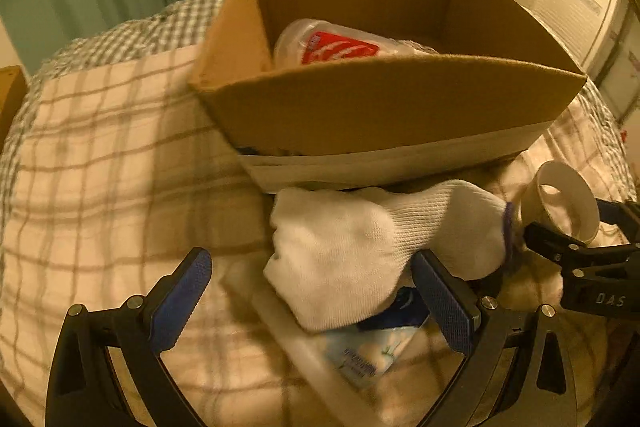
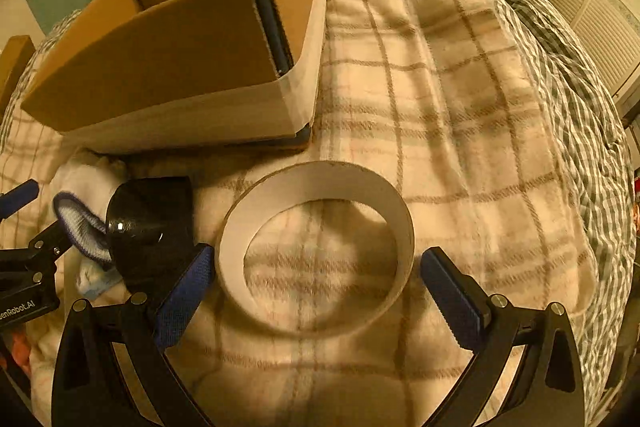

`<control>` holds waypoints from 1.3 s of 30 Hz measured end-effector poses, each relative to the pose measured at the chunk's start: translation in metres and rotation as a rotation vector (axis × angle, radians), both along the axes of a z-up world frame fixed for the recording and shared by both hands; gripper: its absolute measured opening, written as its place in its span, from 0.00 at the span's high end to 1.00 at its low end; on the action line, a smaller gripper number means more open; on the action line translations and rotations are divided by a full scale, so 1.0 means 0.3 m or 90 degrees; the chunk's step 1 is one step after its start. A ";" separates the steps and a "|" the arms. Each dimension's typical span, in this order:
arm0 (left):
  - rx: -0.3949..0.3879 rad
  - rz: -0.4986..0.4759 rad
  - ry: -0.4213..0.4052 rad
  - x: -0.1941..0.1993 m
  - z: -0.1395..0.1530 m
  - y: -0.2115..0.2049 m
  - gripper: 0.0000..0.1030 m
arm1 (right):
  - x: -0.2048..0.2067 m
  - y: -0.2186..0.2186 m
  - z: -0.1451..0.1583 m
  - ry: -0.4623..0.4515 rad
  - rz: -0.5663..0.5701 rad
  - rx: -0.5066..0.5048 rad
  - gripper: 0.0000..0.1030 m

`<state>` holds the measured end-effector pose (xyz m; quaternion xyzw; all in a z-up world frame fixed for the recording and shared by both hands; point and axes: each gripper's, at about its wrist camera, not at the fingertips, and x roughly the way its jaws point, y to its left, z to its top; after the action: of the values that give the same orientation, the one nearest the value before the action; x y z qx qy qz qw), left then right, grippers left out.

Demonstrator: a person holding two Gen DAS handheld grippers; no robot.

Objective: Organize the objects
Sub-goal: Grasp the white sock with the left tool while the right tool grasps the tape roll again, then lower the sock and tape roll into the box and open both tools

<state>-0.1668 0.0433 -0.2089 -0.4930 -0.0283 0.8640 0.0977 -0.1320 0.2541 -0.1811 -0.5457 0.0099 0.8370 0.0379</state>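
Note:
A white sock (image 1: 360, 251) with a purple cuff lies on the plaid blanket in front of a cardboard box (image 1: 380, 103). My left gripper (image 1: 316, 291) is open, its fingers straddling the sock's toe end without holding it. A clear plastic package with a red label (image 1: 336, 45) lies in the box. A white tape ring (image 2: 316, 247) lies on the blanket between the open fingers of my right gripper (image 2: 316, 291); it also shows in the left wrist view (image 1: 560, 203). The box (image 2: 192, 39) stands to the upper left in the right wrist view.
A blue and white packet (image 1: 376, 347) lies under the sock. A black object (image 2: 152, 227) lies left of the ring, next to the sock's cuff (image 2: 80, 227). The plaid blanket (image 2: 460, 107) covers the bed. Curtains and cluttered furniture stand behind.

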 end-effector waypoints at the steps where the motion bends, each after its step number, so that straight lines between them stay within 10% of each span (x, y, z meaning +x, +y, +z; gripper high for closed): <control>1: 0.007 -0.010 -0.003 -0.005 -0.003 0.007 0.00 | 0.001 0.003 -0.005 0.001 -0.001 -0.003 0.04; 19: 0.040 -0.036 0.014 0.102 0.088 -0.016 0.54 | 0.088 -0.014 0.156 0.091 0.006 -0.001 0.19; 39: 0.062 0.016 0.196 0.166 0.693 -0.143 0.59 | 0.277 -0.201 0.781 0.298 0.095 0.025 0.19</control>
<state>-0.1171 0.0003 -0.0009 -0.3491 -0.0611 0.9281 0.1137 -0.0489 0.1938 0.0533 -0.3352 -0.0381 0.9412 -0.0165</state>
